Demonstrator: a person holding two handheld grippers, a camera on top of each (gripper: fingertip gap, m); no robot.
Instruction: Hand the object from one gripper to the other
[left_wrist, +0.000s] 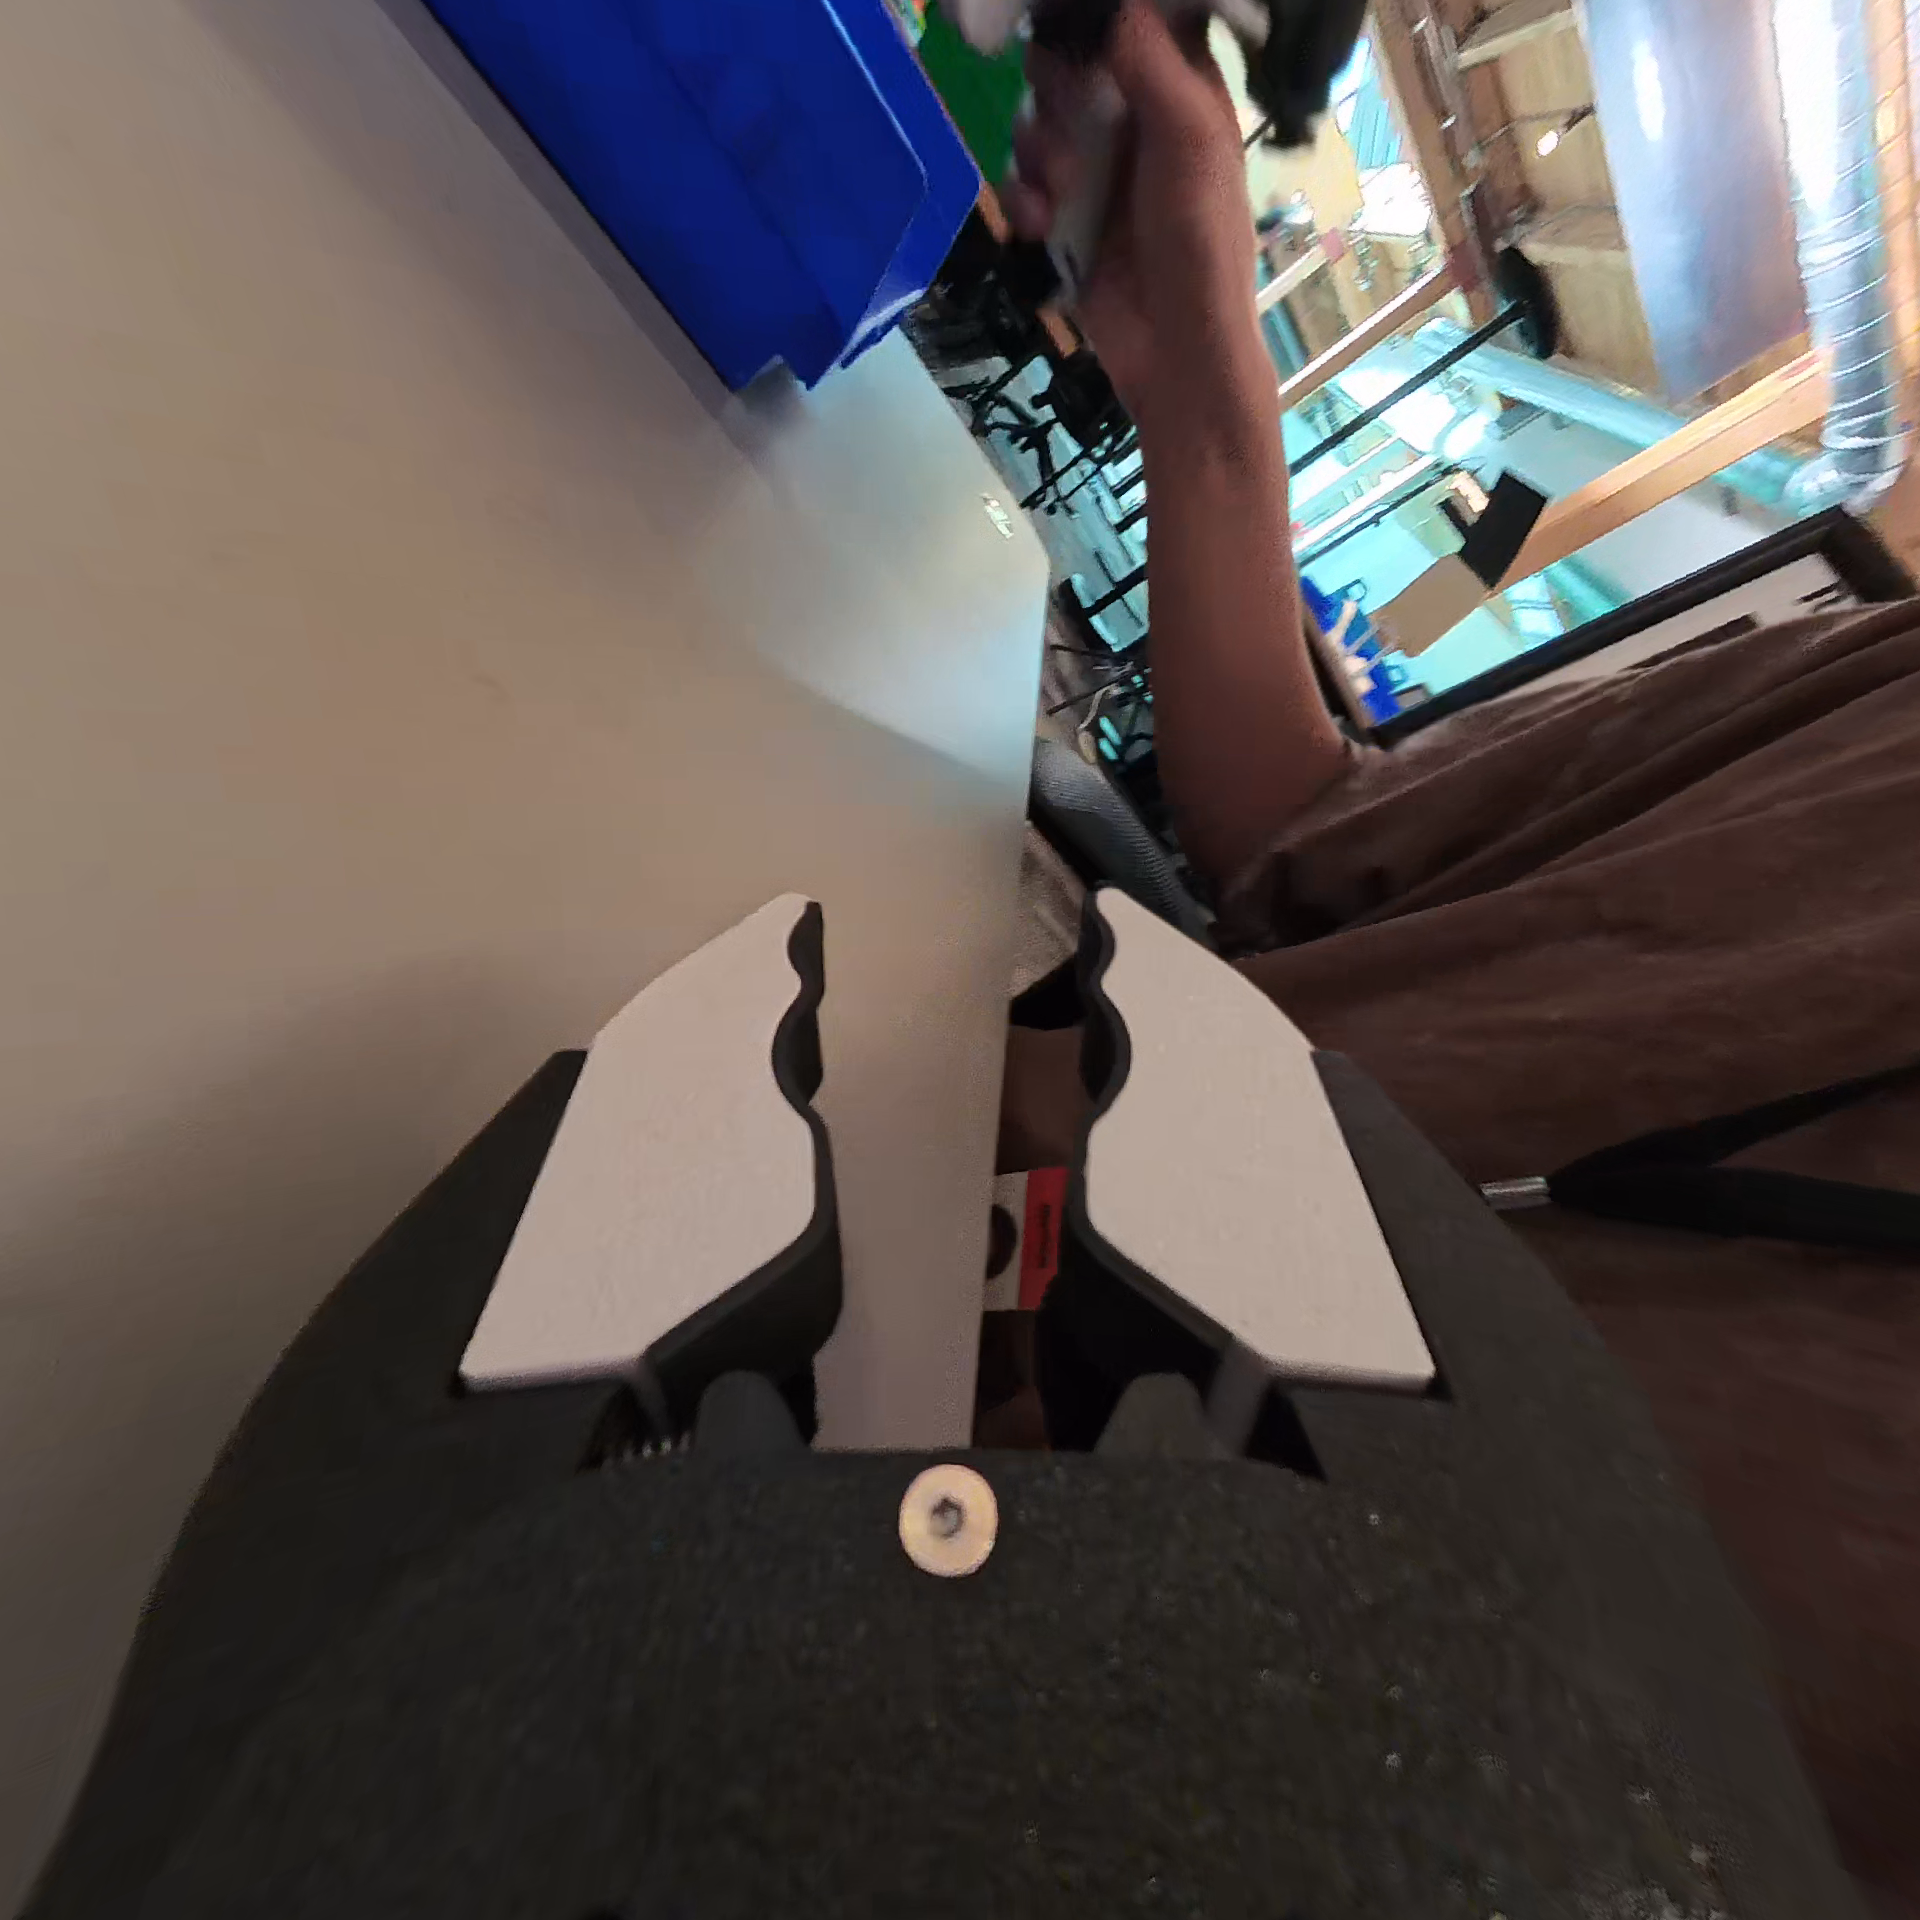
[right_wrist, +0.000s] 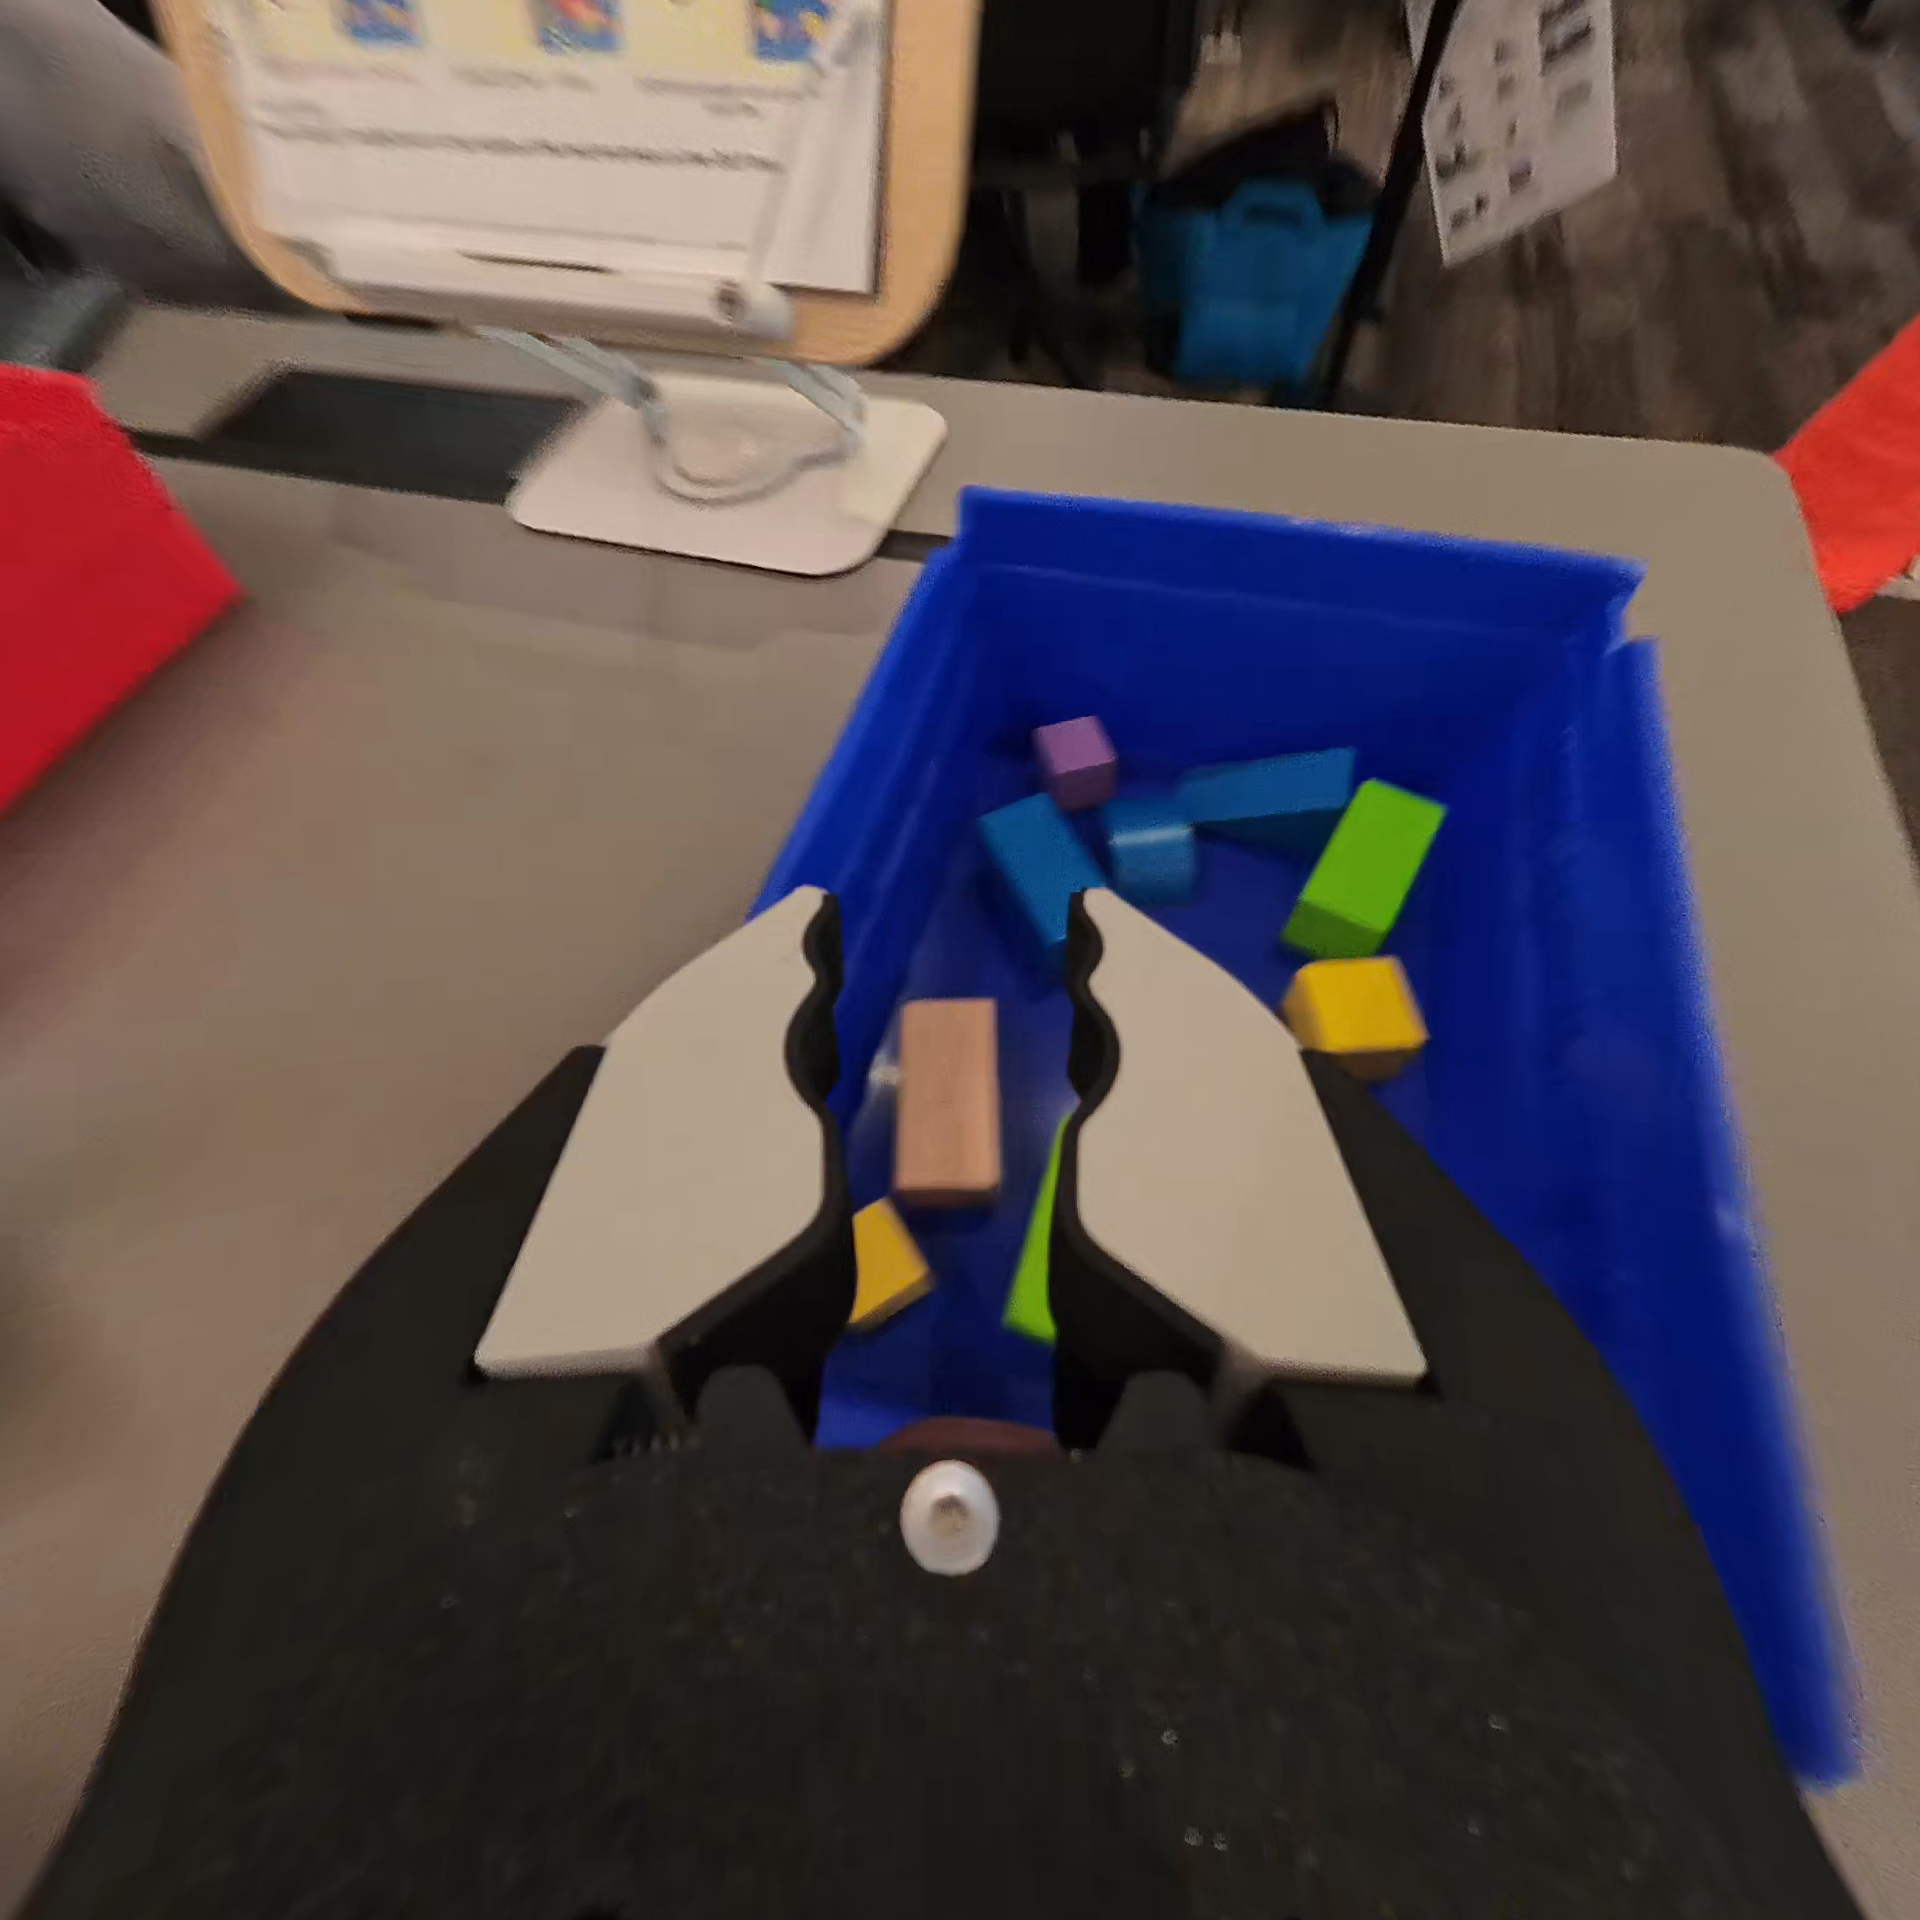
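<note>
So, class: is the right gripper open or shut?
Open. The right gripper holds nothing; through the gap between its fingers you see the tan block lying in the blue bin.

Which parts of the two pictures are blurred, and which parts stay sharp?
Left wrist view: the left gripper is sharp, while the person's hand at the top and the blue bin are smeared; the picture is rolled sideways. Right wrist view: the whole scene is softly blurred, most at the blue bin's right wall and the clipboard stand; the right gripper is clearer.

I see the blue plastic bin (right_wrist: 1538, 935) on the grey tabletop (right_wrist: 468, 831), wooden blocks (right_wrist: 948, 1101) inside it; a white monitor stand (right_wrist: 727, 488) sits at eleven o'clock, a red bin (right_wrist: 83, 582) at nine.
</note>
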